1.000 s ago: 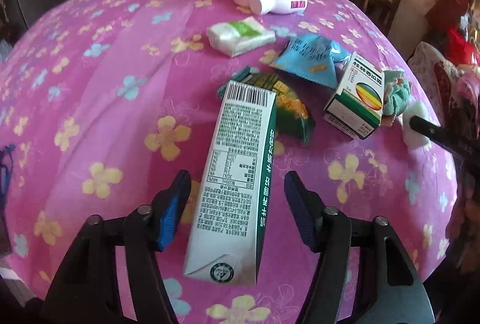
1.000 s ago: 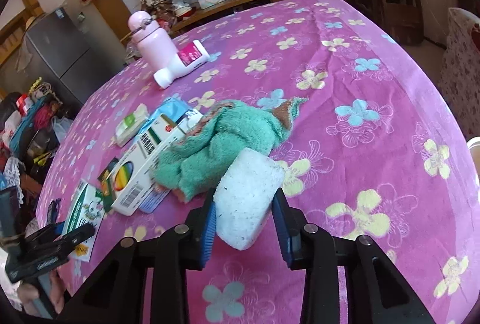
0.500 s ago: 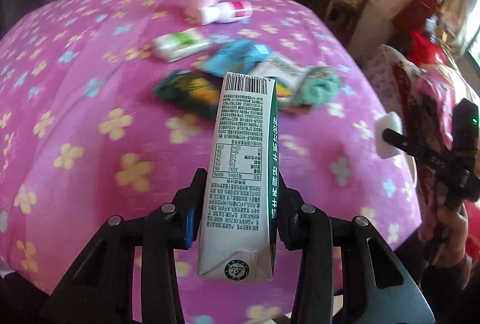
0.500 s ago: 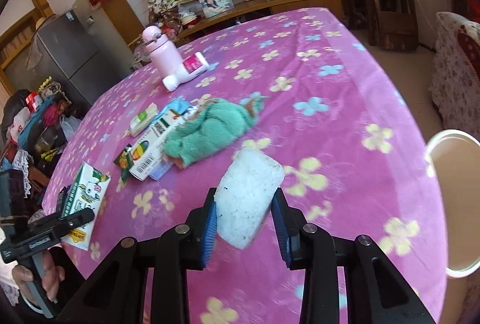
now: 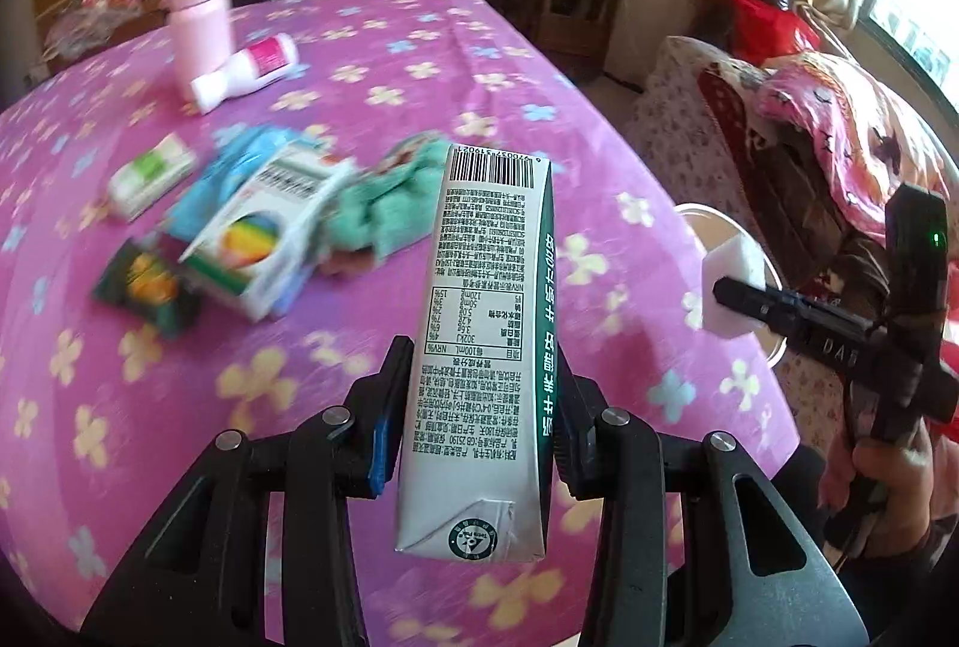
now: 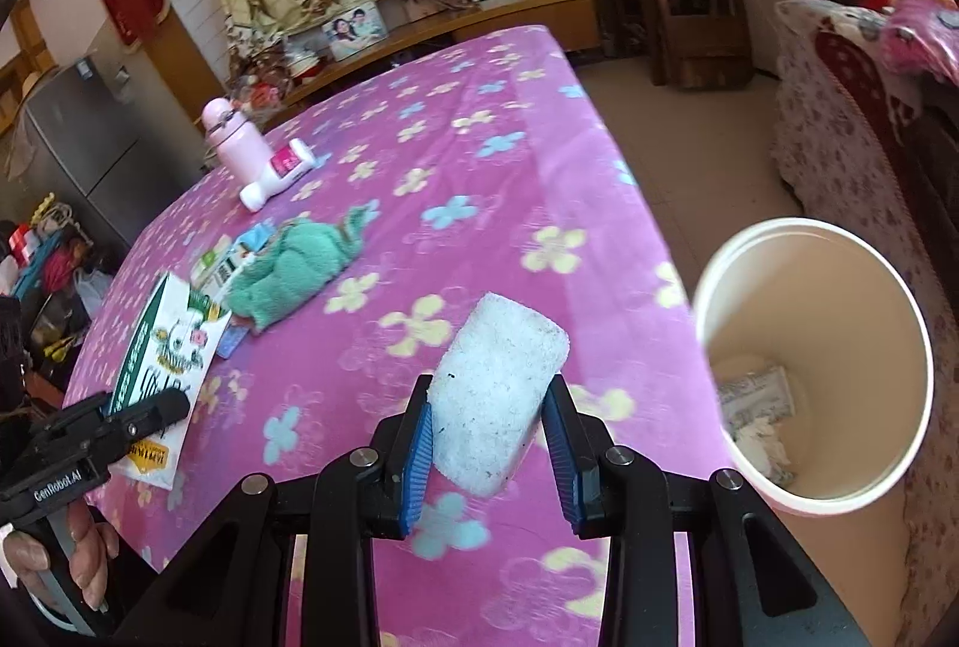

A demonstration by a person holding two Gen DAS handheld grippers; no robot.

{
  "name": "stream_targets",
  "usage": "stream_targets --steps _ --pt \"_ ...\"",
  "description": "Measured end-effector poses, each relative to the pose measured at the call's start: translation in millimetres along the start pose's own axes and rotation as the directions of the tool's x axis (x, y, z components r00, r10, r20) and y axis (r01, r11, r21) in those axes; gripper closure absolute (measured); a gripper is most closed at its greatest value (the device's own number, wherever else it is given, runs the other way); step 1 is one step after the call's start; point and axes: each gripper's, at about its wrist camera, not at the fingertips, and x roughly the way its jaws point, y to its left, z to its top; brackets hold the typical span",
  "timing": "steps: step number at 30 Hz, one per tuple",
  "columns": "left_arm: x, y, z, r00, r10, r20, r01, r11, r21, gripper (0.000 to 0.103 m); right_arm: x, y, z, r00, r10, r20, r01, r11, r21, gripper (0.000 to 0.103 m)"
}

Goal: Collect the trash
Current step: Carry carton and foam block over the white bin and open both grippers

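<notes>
My left gripper (image 5: 476, 395) is shut on a white and green milk carton (image 5: 485, 341) and holds it in the air above the pink flowered table (image 5: 371, 66). My right gripper (image 6: 488, 422) is shut on a white foam block (image 6: 497, 389), held above the table's right edge. A cream trash bin (image 6: 839, 287) stands on the floor just right of the foam block, with paper scraps inside. The carton (image 6: 165, 347) and the left gripper also show in the right wrist view at left; the foam block (image 5: 734, 281) shows in the left wrist view at right.
On the table lie a green cloth (image 6: 287, 269), a white box with a rainbow spot (image 5: 264, 233), a blue wrapper, a dark green packet (image 5: 147, 287), a tissue pack (image 5: 150, 174), a pink bottle (image 5: 201, 24) and a white bottle (image 5: 249, 72). A sofa (image 6: 851, 108) stands at right.
My left gripper closed on the carton and lifted it off the table, swinging right. My right gripper carried the foam block right, to beside the bin.
</notes>
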Motion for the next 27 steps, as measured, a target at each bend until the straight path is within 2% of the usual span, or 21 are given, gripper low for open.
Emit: stream_targets --steps 19,27 --pt "63 -129 38 0.994 -0.104 -0.025 0.107 0.978 0.176 0.064 -40 -102 -8 0.992 -0.128 0.024 0.123 0.983 0.135 0.069" --pt "94 -174 54 0.981 -0.185 -0.067 0.194 0.962 0.194 0.064 -44 -147 -8 0.984 -0.179 0.018 0.172 0.963 0.208 0.069"
